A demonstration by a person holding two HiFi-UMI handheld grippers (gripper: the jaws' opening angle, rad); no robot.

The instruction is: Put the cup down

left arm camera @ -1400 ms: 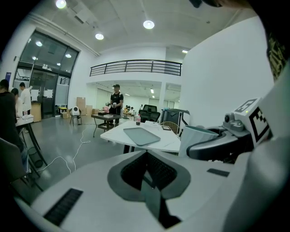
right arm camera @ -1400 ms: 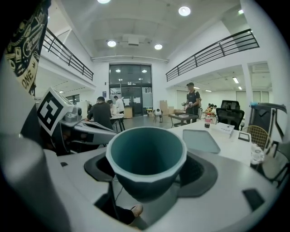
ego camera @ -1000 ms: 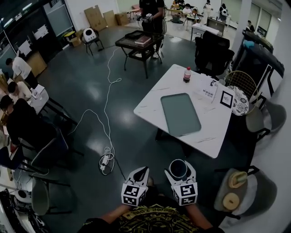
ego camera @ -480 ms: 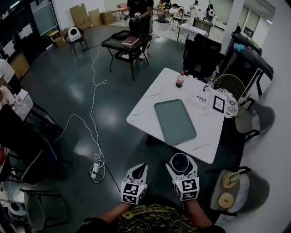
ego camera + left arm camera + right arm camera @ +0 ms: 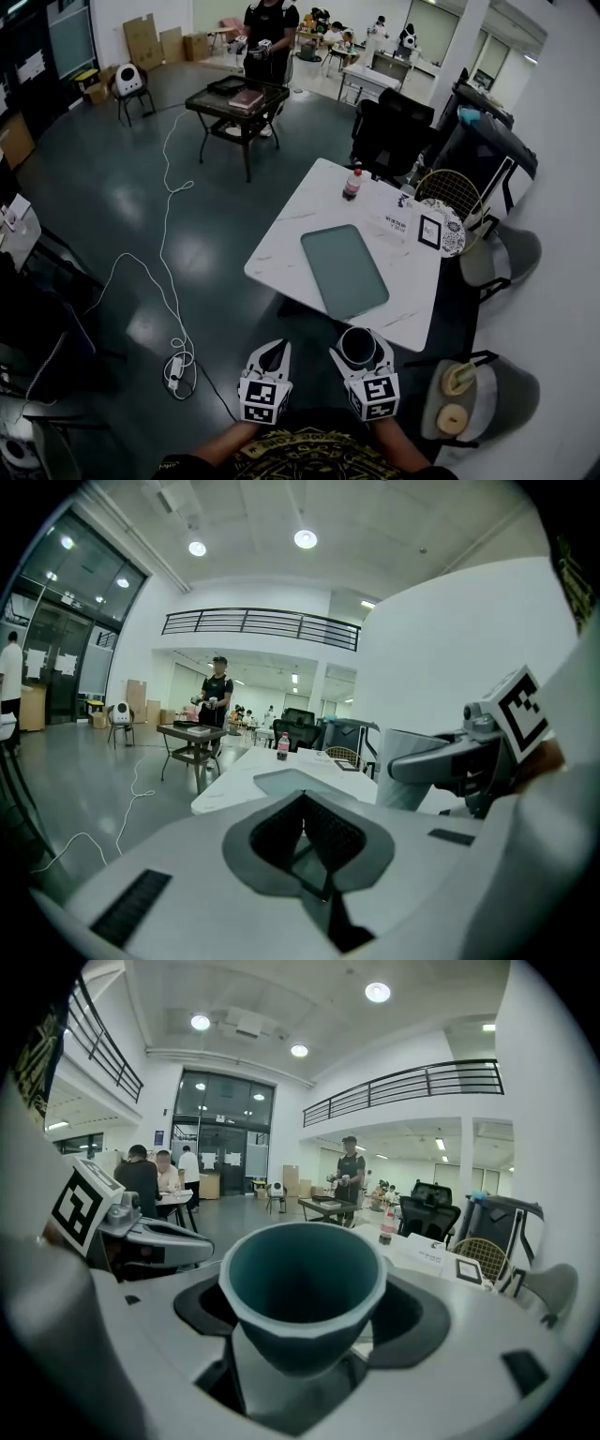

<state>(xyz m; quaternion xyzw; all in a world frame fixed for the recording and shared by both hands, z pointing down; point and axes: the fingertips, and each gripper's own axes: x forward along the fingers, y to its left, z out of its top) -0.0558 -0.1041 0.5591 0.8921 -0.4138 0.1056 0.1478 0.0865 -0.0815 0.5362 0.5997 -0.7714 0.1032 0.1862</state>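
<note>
A teal cup (image 5: pixel 357 346) with a pale rim stands upright between the jaws of my right gripper (image 5: pixel 360 351), which is shut on it. In the right gripper view the cup (image 5: pixel 302 1279) fills the middle, held by its lower part in the gripper (image 5: pixel 302 1330). My left gripper (image 5: pixel 270 356) hangs beside it, shut and with nothing in it; in its own view the pads (image 5: pixel 323 832) meet at the tip. Both grippers hover above the floor, just short of the near corner of a white table (image 5: pixel 281 258). On that table lies a green tray (image 5: pixel 343 270).
A red-capped bottle (image 5: pixel 352 184), a paper sign and a framed card (image 5: pixel 429 231) stand at the table's far side. Grey chairs (image 5: pixel 469 398) stand to the right, a black office chair behind. A white cable (image 5: pixel 167 281) runs across the floor at left. A person (image 5: pixel 265 37) stands by a black table.
The white table and tray have drawn nearer to both grippers over the second. The cup stays gripped in my right gripper, and the left one keeps its place beside it.
</note>
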